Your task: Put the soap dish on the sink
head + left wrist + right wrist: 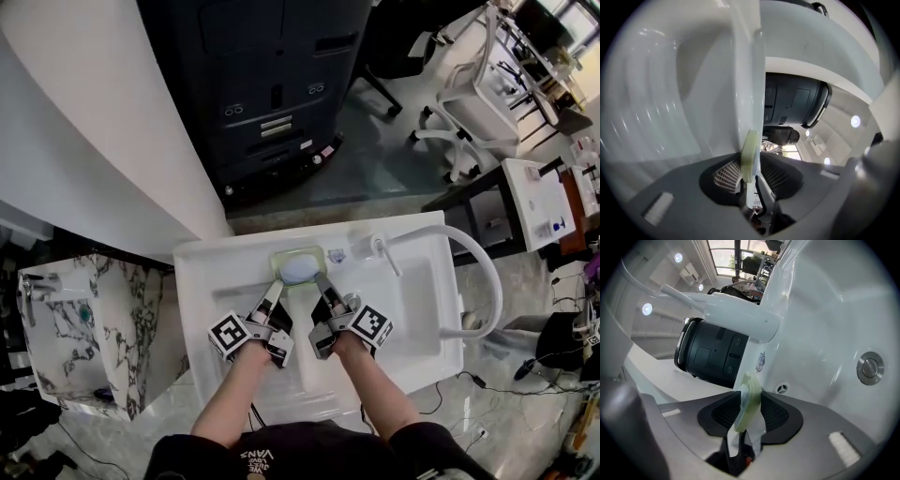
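Note:
The pale green soap dish, with a light blue soap in it, lies on the back ledge of the white sink, left of the faucet. My left gripper reaches its near left corner and my right gripper its near right corner. In the left gripper view the dish rim stands edge-on between the jaws of my left gripper, loose, beside one pad. In the right gripper view the rim sits tilted between the jaws of my right gripper, unpressed.
A sink drain and overflow hole lie in the basin. A curved white pipe runs along the sink's right side. A marble-patterned cabinet stands to the left. Behind the sink are a dark machine and office chairs.

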A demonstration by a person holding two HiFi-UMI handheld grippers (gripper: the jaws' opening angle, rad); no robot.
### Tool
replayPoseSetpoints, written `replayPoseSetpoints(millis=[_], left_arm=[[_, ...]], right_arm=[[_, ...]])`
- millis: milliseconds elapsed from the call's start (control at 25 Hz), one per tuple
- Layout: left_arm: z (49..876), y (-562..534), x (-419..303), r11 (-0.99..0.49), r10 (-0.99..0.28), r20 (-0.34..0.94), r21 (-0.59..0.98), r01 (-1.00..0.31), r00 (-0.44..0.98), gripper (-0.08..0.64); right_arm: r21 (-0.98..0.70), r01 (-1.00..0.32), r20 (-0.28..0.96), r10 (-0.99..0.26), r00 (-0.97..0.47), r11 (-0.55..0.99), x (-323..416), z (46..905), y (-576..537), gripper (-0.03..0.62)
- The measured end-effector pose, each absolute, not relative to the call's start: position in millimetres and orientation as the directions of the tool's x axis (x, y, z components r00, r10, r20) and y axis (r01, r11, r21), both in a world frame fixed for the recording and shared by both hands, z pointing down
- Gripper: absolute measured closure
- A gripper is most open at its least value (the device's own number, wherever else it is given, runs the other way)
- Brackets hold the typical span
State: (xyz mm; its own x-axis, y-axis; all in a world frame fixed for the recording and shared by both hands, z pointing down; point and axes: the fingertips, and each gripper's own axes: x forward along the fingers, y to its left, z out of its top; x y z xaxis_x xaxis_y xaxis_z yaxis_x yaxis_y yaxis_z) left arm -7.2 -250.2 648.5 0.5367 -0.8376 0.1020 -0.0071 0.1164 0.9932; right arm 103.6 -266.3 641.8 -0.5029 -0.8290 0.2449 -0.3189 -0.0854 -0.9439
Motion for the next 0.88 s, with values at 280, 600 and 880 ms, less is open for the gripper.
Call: replayPoseSetpoints(millis=[280,600,880], left_arm=[[654,-246,-10,0.136,-0.833,0.148,0.989,-0.063,0.533,0.338],[651,-235,-8,0.065,-0.791,0.167,0.979,-0.191,0.588,0.307],[652,-225,-7,-0.155,-0.721,0.308,0.802,-0.577,0.621,0.316]], right_arm=[[-0.918,-0.388,0.271,-0.839,-0.472,-0.079,117,641,-262,0.446],[-0.863,-0.501,0.347,-0.795,-0.498,-0.062,112,650,-245,0.448],[-0.674,-0.736,0.456,-0.744,-0.488,0.069,111,653,-238,0.451]])
